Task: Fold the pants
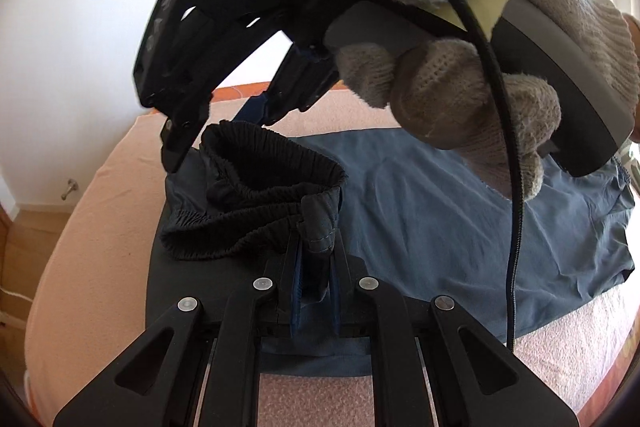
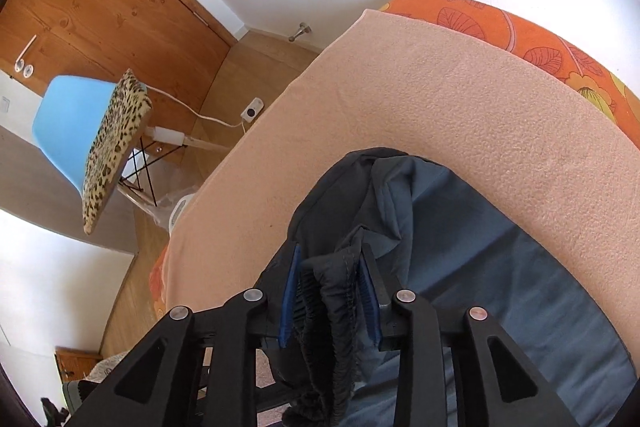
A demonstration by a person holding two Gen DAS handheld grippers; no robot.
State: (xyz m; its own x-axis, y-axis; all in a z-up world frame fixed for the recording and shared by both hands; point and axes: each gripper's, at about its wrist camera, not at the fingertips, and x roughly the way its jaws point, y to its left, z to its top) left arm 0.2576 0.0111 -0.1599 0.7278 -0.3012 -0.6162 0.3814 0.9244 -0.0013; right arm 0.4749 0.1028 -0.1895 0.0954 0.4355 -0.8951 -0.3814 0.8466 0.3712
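Dark blue-grey pants point(image 1: 440, 211) lie spread on a peach towel point(image 1: 100, 211) on a bed. My left gripper point(image 1: 314, 251) is shut on the waistband corner, and the dark elastic waistband point(image 1: 256, 211) bunches up just beyond its fingers. The right gripper, held by a grey-gloved hand point(image 1: 472, 95), hangs above the pants in the left wrist view. In the right wrist view my right gripper point(image 2: 332, 275) is shut on a fold of waistband, with the pants point(image 2: 500, 287) trailing away to the right over the towel point(image 2: 440, 115).
An orange leaf-patterned bedcover point(image 2: 540, 47) borders the towel's far side. A blue chair with a leopard cushion point(image 2: 112, 147) stands on the wooden floor to the left, with a white cable and a wooden door point(image 2: 100, 15) behind it. A black cable point(image 1: 508, 147) hangs from the right gripper.
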